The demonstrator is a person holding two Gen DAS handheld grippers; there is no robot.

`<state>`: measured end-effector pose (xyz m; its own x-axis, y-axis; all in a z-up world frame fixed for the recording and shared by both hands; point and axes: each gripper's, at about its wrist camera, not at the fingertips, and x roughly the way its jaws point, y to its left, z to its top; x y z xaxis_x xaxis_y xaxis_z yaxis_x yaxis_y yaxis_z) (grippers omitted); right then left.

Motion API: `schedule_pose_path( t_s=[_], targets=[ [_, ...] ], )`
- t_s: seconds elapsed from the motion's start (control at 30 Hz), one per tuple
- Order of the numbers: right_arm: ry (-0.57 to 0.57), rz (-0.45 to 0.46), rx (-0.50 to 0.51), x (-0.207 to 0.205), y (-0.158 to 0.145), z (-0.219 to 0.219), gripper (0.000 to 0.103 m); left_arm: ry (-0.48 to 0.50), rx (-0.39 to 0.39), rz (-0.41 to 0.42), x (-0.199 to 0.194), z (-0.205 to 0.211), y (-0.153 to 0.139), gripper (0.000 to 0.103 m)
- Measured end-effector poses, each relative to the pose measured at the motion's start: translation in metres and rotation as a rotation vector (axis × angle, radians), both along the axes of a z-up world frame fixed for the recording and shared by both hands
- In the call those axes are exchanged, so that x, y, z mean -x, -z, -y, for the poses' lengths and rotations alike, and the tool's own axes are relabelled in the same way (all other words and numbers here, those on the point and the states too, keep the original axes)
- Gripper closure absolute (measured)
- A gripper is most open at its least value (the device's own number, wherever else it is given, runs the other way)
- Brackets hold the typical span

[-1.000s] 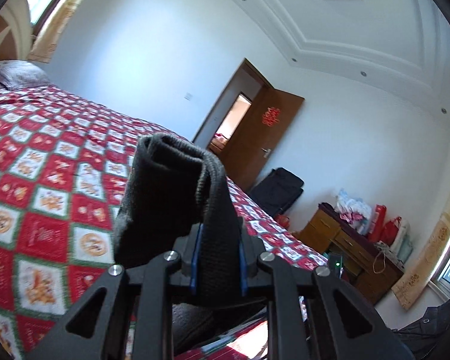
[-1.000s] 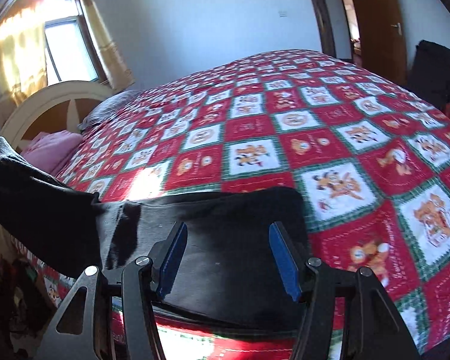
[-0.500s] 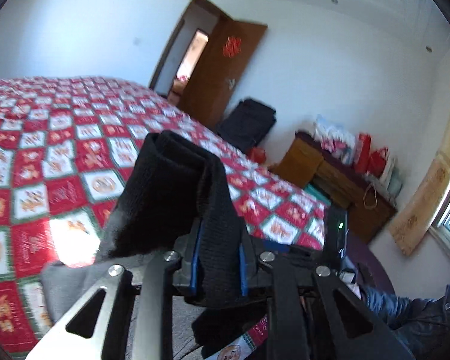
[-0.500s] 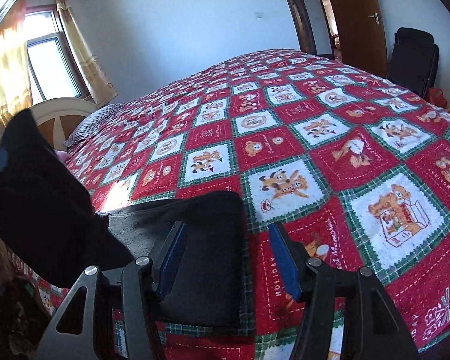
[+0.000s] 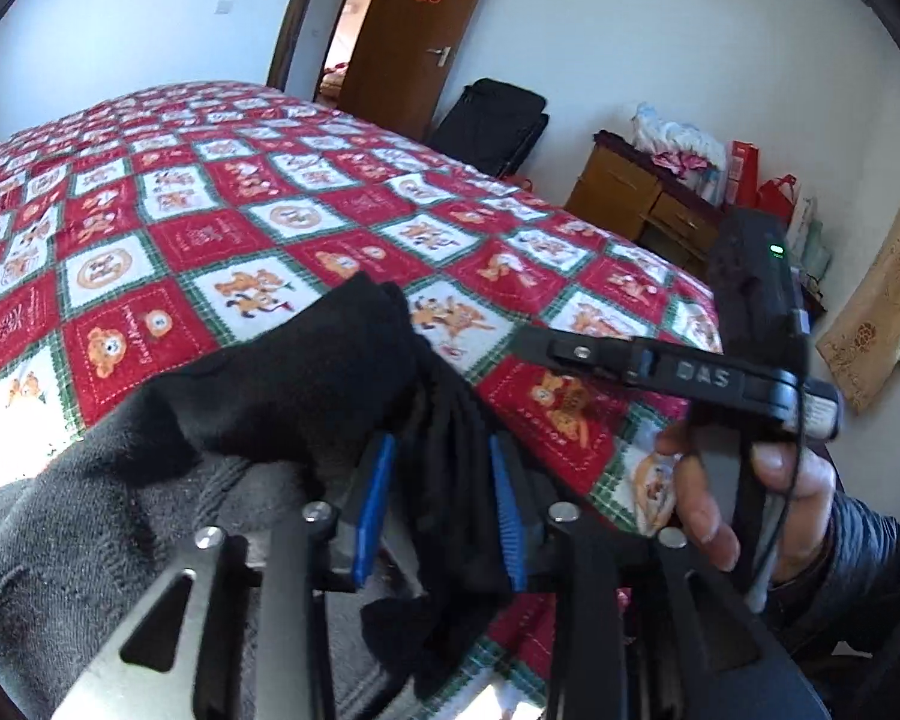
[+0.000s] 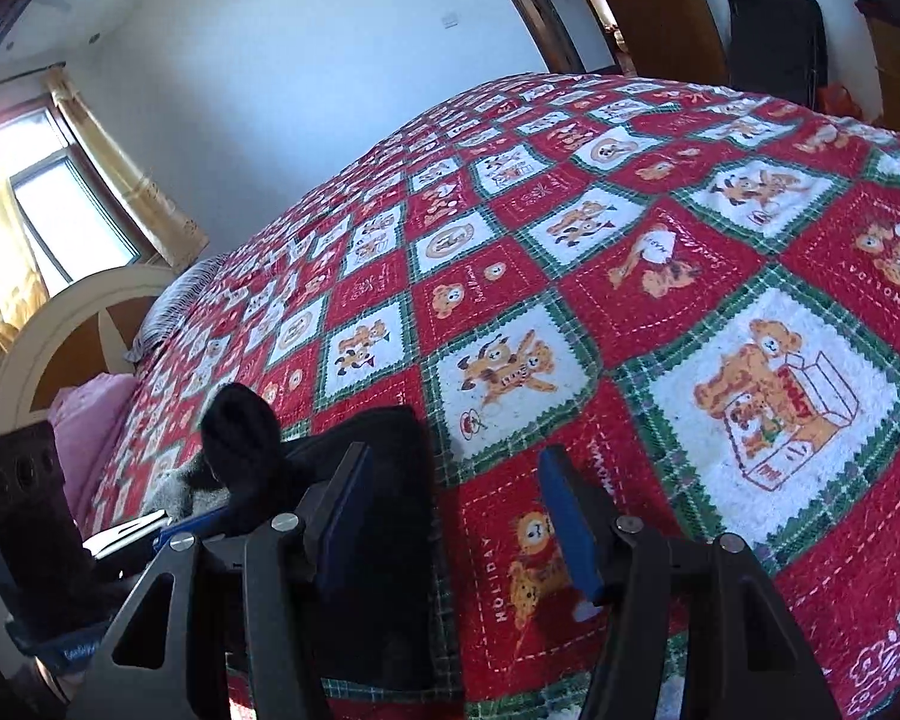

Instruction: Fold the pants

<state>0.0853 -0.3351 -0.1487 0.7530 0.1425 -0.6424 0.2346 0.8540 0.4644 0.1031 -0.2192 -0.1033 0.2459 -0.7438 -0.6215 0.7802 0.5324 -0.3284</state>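
**Left jaws letting go of pant end over folded stack**

Bed quilt (image 5: 222, 228), red/green bear patchwork, fills both views. Black pants (image 5: 282, 384) lie at its near edge, long axis running left-right along that edge; grey lining shows on the near-left part. Left gripper (image 5: 441, 510): jaws opening, a bunched black end still sits between the blue pads, pads look barely off the cloth. Right gripper (image 6: 456, 516): fingers moderately wide, nothing held; the pants' right edge lies just inside its left finger, bare quilt under the rest of the gap. The person's right hand (image 5: 744, 498) shows at far right. Judgement: left is nearer the loose end; right sits at the fold's right edge.
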Motion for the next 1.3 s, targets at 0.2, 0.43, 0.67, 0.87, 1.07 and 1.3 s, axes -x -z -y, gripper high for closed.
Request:
schedule_pose_path(
  t_s=[0.2,0.43,0.67,0.87,1.07,1.3],
  targets=[
    [-0.045,0.025,-0.027,0.004,-0.011,-0.008,0.044,-0.068,0.055,0.098,0.018,-0.038,-0.020,0.031],
    [-0.218,0.076,0.119,0.007,-0.043,-0.072,0.044,-0.319,-0.013,0.190,-0.001,-0.093,-0.006,0.014],
    [-0.292,-0.064,0.287,-0.009,-0.017,-0.110,0.079,-0.437,-0.020,0.131,-0.018,-0.118,0.019,0.005],
    [-0.265,-0.056,0.272,0.015,-0.021,-0.090,0.093,-0.502,-0.030,0.099,-0.029,-0.131,0.030,0.000],
    [-0.248,-0.131,0.212,0.013,0.009,-0.065,0.092,-0.518,-0.058,0.042,-0.038,-0.131,0.048,0.000],
    [-0.161,-0.023,0.194,0.010,-0.021,-0.051,0.054,-0.542,-0.048,0.049,-0.036,-0.139,0.045,0.000]
  ],
)
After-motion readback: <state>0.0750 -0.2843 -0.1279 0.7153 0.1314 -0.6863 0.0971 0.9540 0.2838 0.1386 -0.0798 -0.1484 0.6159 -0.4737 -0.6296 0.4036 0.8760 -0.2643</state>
